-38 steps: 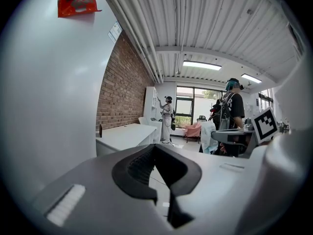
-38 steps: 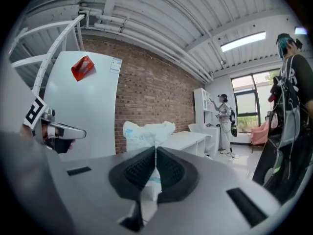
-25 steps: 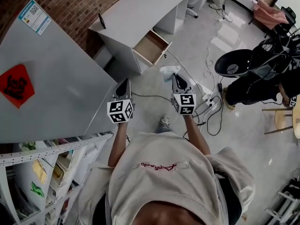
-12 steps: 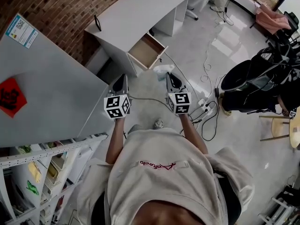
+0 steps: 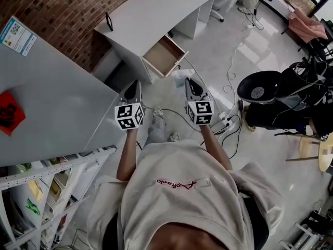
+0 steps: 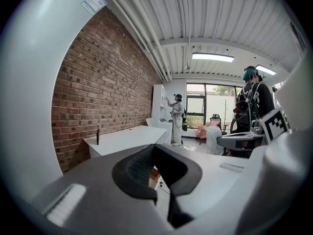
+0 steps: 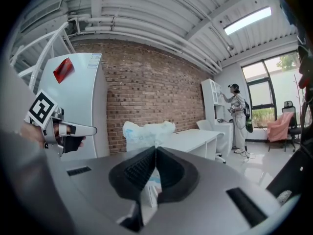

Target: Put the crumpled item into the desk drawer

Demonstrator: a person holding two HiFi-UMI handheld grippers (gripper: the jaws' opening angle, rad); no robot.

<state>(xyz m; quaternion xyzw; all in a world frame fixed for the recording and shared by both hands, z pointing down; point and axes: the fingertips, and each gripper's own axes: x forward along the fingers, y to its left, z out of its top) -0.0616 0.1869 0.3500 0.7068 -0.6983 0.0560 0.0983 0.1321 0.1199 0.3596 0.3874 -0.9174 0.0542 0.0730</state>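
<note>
Against the brick wall [image 5: 62, 4], the desk drawer [image 5: 162, 55] stands open — ready to receive. Right gripper [image 5: 188, 82] pinches the crumpled plastic bag [image 5: 179, 75] for carrying; left gripper [image 5: 134, 85] is closed, empty.

Behind the left tongs [image 5: 136, 83] and right tongs [image 5: 188, 81], both grey with black-and-white marker cubes [image 5: 129, 116]: a cream short-sleeved T-shirt [image 5: 182, 207] bearing small red script [image 5: 176, 184].

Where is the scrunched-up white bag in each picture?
Head view: the crumpled bag sits just above the middle, at the tips of the right gripper, near the open drawer.
Left gripper view: not in it.
Right gripper view: in the middle, the crumpled bag sticks up from the shut jaws.
Shared landmark: the white desk, also in both gripper views.
</note>
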